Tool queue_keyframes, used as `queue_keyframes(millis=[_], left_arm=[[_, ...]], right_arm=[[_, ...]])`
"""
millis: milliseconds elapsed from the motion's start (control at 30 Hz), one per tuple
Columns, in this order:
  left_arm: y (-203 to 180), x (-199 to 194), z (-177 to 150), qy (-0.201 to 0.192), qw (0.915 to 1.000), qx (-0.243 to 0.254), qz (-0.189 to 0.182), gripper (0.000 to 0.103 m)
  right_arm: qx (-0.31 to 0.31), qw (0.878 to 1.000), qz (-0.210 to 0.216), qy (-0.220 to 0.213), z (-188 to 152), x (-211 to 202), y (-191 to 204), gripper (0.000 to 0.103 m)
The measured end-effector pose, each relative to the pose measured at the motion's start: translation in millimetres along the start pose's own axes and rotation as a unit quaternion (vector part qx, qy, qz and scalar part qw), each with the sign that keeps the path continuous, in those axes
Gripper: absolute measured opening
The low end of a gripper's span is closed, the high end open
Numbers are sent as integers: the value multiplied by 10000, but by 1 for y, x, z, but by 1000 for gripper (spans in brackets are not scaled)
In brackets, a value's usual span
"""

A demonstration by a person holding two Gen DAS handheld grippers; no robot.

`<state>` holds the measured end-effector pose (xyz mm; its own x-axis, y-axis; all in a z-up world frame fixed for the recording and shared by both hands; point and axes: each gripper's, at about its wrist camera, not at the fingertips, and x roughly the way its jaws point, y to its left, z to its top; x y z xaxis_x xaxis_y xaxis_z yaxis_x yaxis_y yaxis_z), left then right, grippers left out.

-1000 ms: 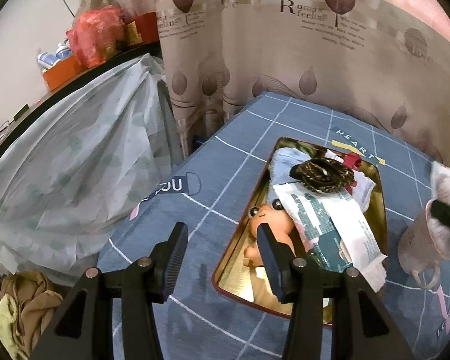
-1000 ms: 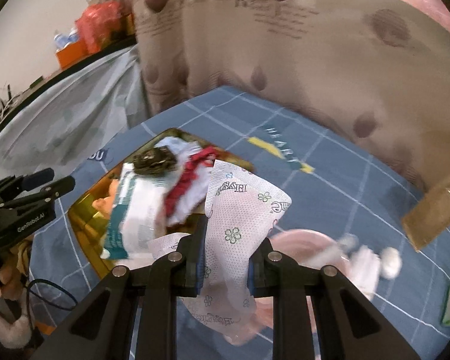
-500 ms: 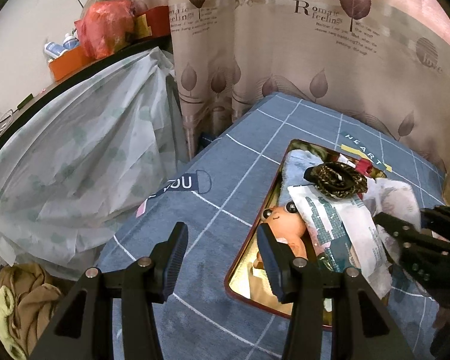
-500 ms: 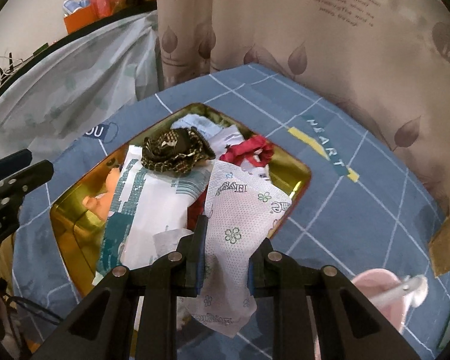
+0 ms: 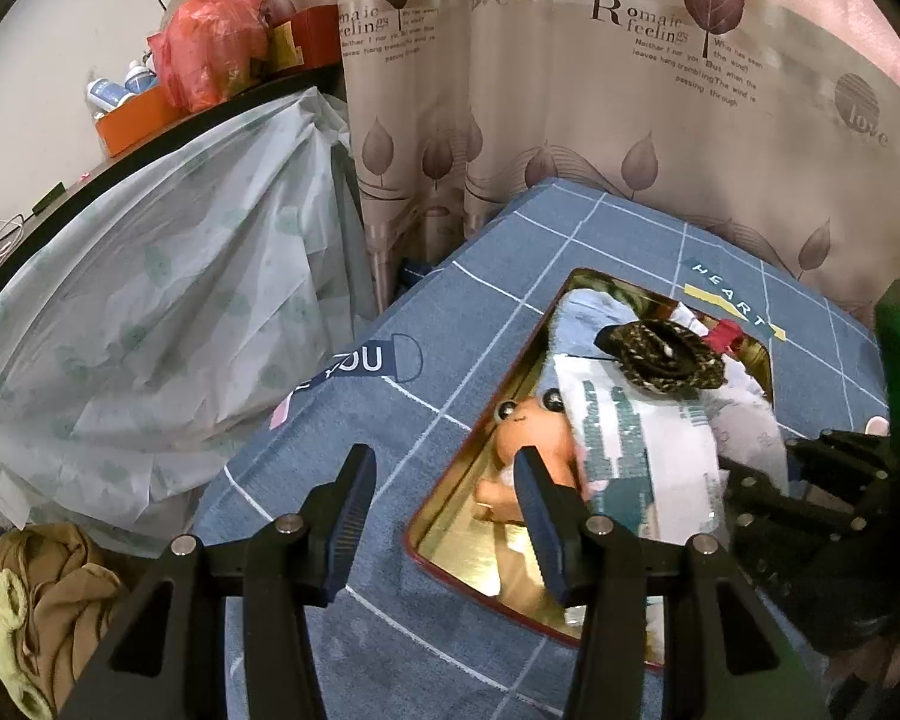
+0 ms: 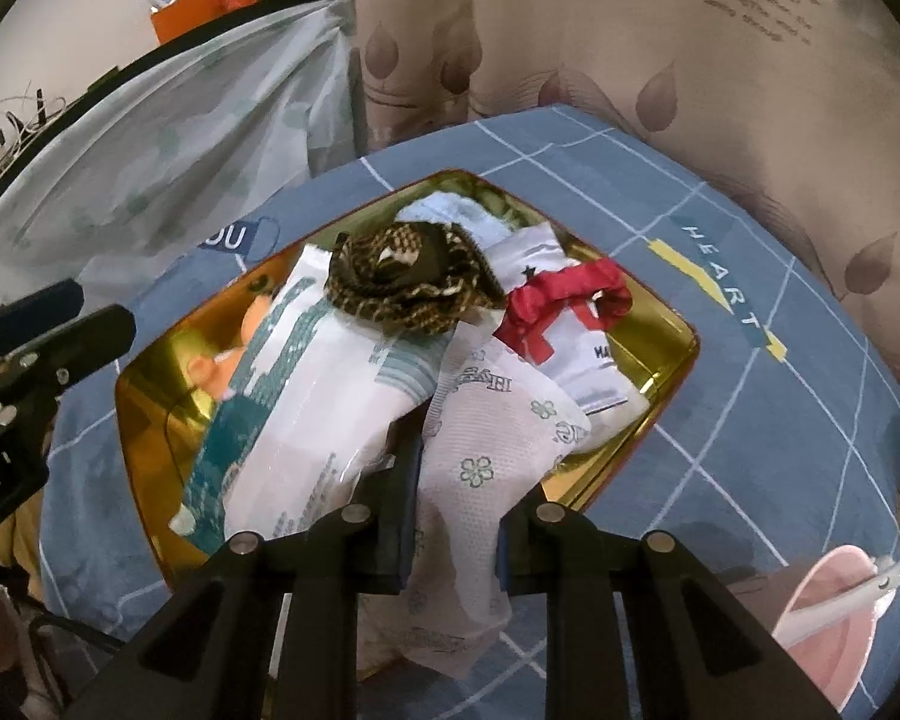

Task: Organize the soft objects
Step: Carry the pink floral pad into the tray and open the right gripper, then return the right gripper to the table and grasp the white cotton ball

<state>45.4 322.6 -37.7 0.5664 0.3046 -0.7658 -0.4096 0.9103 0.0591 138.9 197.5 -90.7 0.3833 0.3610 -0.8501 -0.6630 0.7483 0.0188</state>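
Observation:
A gold tray point(image 6: 678, 354) point(image 5: 450, 558) with a red rim lies on the blue checked tablecloth point(image 5: 330, 480). In it are an orange plush toy point(image 5: 534, 426) point(image 6: 252, 324), a white and teal pack point(image 5: 642, 444) point(image 6: 324, 396), a brown patterned scrunchie point(image 5: 660, 354) point(image 6: 408, 282), a red scrunchie point(image 6: 570, 294) and a white sock. My right gripper point(image 6: 462, 480) is shut on a white flower-print packet point(image 6: 486, 438), low over the tray's near right side. The packet's top leans on the pile. My left gripper point(image 5: 444, 468) hangs open over the tray's left edge, holding nothing.
A pink cup point(image 6: 834, 606) with a white utensil stands on the cloth right of the tray. A leaf-print curtain point(image 5: 570, 120) closes the back. Plastic-covered furniture point(image 5: 150, 300) stands left of the table, with a heap of clothes point(image 5: 42, 600) below it.
My right gripper carried the flower-print packet from above the pink cup leftward and down over the tray. The left gripper has hardly moved.

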Motion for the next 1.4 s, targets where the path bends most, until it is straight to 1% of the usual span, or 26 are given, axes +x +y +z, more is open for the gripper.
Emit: queue_keyframes(millis=[200,267,333,367,433,500,533,633,867,1033,1167,1233,1333,1400], left_arm=[[0,0,0,2,10000,-4,-1,49],[-1,1,0,-2,10000,-1,-3,49],[-1,0,0,4,10000,-1,2,49],[-1,0,0,1,10000,1,3,49],[-1,0,0,7,10000,-6,-2,49],[-2,0,0,6,10000,-9,4,49],[-2,0,0,5,10000,-12,-1,49],[-3,0,-1,-6,10000,-1,-1,49],[-3,-1,0,-18,10000,-3,7,49],[-8,-4,1,-66,10000,40,20,49],[-10,-4,0,-64,10000,61,36,49],[-10,-6,0,-69,10000,57,43,49],[-10,-5,0,-71,10000,56,42,49],[-10,-5,0,-70,10000,58,41,49]], right_arm=[[-8,10000,-14,97,-3,2,0,22],[17,9999,-80,86,-4,-1,-2,30],[80,9999,-82,6,-4,-8,-5,43],[111,9999,-76,-38,-4,-11,-7,45],[136,9997,-167,-137,-4,-20,-8,58],[133,9994,-232,-209,-3,-28,-9,65],[148,9993,-229,-241,-3,-32,-10,66],[225,9990,-147,-357,-3,-44,-12,73],[271,9975,-86,-642,-9,-74,-11,75],[386,9962,-164,-762,-23,-93,-24,75],[594,9942,-323,-832,-40,-108,-46,75],[727,9927,-479,-834,-50,-115,-63,75],[983,9890,-766,-798,-67,-123,-96,75],[1237,9844,-1002,-749,-81,-127,-124,75]])
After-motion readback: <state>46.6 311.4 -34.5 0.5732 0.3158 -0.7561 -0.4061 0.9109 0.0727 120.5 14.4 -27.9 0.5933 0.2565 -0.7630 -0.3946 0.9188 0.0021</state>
